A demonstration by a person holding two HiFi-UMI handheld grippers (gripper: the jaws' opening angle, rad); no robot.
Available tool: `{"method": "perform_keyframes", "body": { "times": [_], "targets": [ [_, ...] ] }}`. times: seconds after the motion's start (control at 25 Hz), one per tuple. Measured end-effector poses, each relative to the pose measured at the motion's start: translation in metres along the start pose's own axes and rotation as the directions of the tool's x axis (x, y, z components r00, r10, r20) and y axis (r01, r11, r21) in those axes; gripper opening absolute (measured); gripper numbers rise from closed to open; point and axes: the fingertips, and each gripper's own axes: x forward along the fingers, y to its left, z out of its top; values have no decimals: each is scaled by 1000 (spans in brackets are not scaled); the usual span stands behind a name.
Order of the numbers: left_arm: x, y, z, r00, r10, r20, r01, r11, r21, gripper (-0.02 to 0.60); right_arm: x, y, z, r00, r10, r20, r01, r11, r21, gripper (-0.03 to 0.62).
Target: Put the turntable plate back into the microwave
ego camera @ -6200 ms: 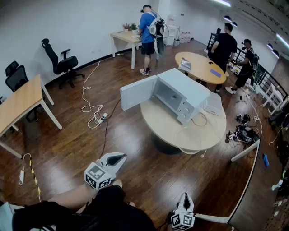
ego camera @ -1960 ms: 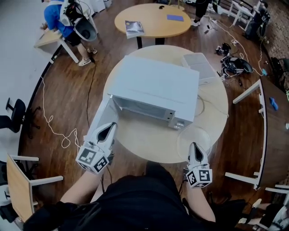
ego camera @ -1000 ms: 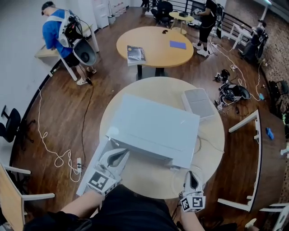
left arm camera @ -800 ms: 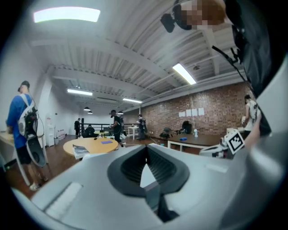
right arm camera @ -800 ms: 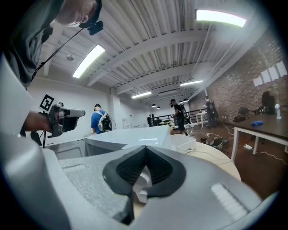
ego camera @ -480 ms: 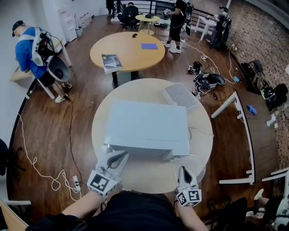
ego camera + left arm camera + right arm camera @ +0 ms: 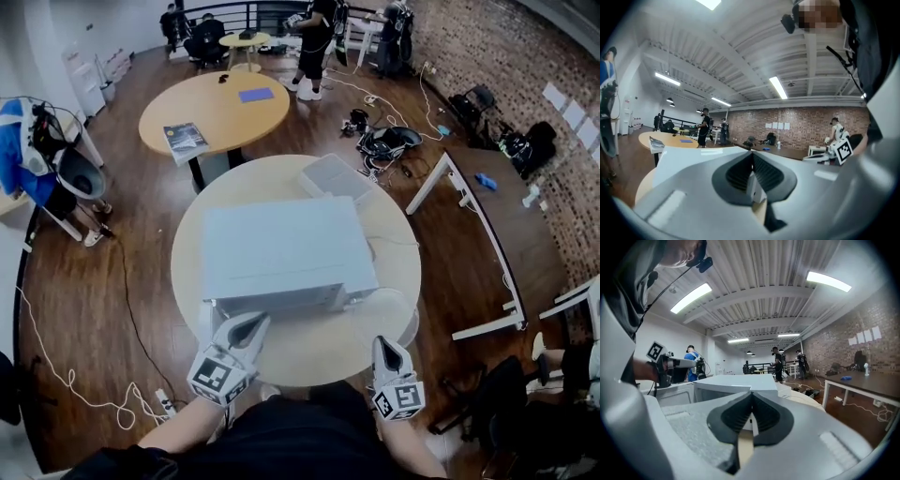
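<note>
A white microwave [image 7: 281, 251] stands on the round table [image 7: 309, 352], its front toward me and its door [image 7: 208, 323] swung open at the front left. The clear glass turntable plate [image 7: 386, 309] lies on the table to the right of the microwave's front. My left gripper [image 7: 251, 324] is shut and empty, level, just before the open front by the door. My right gripper [image 7: 383, 343] is shut and empty, its tip at the plate's near rim. From the right gripper view the microwave [image 7: 726, 383] is ahead, and the left gripper [image 7: 670, 364] shows at the left.
A flat white box [image 7: 334, 175] sits behind the microwave on the table. A second round table [image 7: 211, 108] with a book [image 7: 185, 141] stands beyond. A white desk [image 7: 469, 192] is to the right. Cables lie on the floor [image 7: 56, 356], and people stand at the far end.
The head view has swung round the table, so the microwave's front now faces me squarely. The right gripper has shifted sideways along the table's near edge. Both grippers have stayed shut.
</note>
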Motion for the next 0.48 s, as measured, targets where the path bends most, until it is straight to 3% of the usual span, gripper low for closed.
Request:
{"method": "perform_keyframes", "body": {
  "times": [0.08,0.24,0.36,0.48],
  "targets": [
    [-1,3,0,1000,3,11,-3,1000,-20,3,-4,-7,-13,1000,-9,-20,9,1000,-4,2],
    [-23,15,9,997,78,13,-78,996,-49,3,7,-13,-19,1000,12,-14,-11,999,51,2],
    [-18,10,9,997,71,-1,-71,995,-66,3,2,-34,-2,998,-57,24,54,992,117,2],
    [0,6,6,998,60,-20,-61,996,-68,3,3,-59,-10,996,-90,-3,90,990,108,2]
  ]
}}
